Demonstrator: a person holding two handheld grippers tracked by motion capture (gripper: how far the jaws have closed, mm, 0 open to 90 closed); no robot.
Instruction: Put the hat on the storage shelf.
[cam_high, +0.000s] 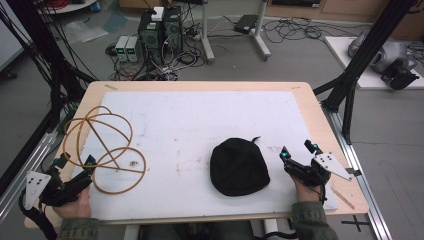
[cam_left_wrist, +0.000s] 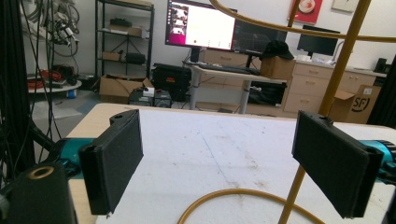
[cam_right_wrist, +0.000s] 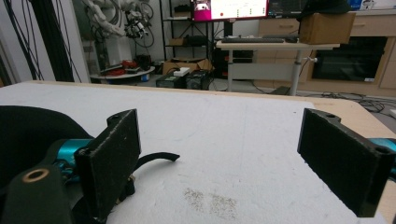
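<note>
A black beanie hat (cam_high: 238, 166) lies flat on the white mat (cam_high: 200, 125), right of centre. My right gripper (cam_high: 298, 150) rests just right of it, open, with nothing between its jaws. In the right gripper view the hat (cam_right_wrist: 28, 133) bulges behind the left jaw of the gripper (cam_right_wrist: 224, 116), and its small tab (cam_right_wrist: 156, 158) curls onto the mat. A tan wire hoop frame (cam_high: 102, 150) stands at the left. My left gripper (cam_high: 75, 164) sits at its near edge, open. The left gripper view shows that gripper (cam_left_wrist: 219, 121) with a frame rod (cam_left_wrist: 343, 60) passing behind the right jaw.
The wooden table edge (cam_high: 320, 115) borders the mat. Black frame posts (cam_high: 370, 45) rise at the right and cables hang at the left. Computers (cam_high: 160, 30) and wiring sit on the floor beyond the table. A ring of the frame (cam_left_wrist: 233, 193) lies on the mat.
</note>
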